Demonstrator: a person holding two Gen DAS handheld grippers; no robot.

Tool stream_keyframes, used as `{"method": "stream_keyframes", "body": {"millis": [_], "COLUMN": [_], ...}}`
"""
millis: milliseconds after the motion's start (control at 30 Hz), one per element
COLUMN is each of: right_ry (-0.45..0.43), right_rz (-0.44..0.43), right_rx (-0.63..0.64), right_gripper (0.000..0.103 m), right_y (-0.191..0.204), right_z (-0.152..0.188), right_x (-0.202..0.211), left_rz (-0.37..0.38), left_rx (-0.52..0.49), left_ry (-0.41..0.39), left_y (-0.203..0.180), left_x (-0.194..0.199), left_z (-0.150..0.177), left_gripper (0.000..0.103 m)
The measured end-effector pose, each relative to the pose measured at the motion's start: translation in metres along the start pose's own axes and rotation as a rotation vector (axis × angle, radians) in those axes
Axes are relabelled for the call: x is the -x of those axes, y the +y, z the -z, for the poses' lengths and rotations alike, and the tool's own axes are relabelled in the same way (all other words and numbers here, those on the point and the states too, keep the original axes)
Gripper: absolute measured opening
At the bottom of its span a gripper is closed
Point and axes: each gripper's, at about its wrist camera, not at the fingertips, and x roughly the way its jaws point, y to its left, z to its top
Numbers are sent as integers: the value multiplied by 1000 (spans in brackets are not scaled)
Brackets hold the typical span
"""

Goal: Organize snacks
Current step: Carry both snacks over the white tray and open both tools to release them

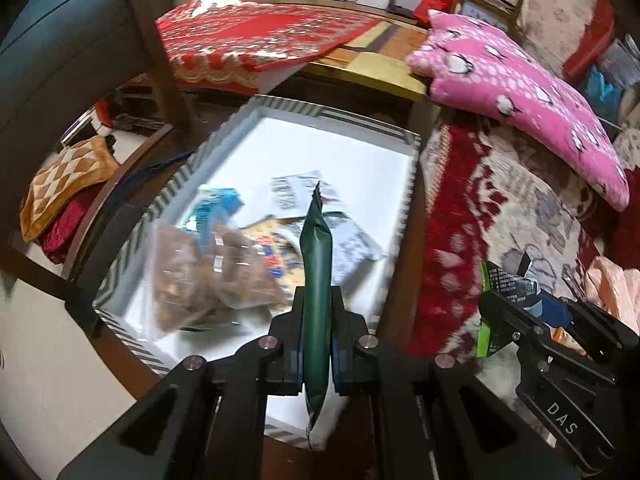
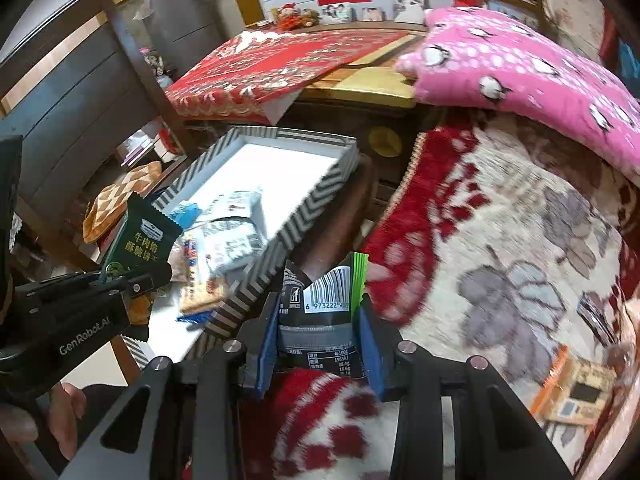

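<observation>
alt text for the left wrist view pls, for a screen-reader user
The left gripper is shut on a dark green snack packet, held edge-on above a striped-rim tray already holding several snack bags. At right, the right gripper holds a black-and-green packet over a red floral blanket.

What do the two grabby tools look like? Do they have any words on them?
Both are black, angular linkages with round silver pivot pins and blue pads inside the fingers. The left tool reads "GenRobot.AI" in white on its side, seen from the right wrist. The right tool reads "DAS" in white, seen from the left wrist. No cables show.
</observation>
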Motion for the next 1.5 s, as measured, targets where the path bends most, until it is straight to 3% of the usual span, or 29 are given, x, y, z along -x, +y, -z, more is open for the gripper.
{"method": "stream_keyframes", "body": {"millis": [533, 1300, 1500], "right_ry": [22, 94, 90], "right_rz": [-59, -80, -129], "right_rx": [116, 181, 217], "right_gripper": [39, 40, 49], "right_y": [58, 85, 95], "right_z": [-31, -31, -29], "right_x": [-42, -83, -88], "left_rz": [-46, -47, -61], "left_rx": [104, 136, 134], "left_ry": [28, 21, 12], "left_y": [61, 81, 81], "left_x": [-22, -37, -38], "left_z": [-4, -11, -10], "left_gripper": [9, 9, 16]}}
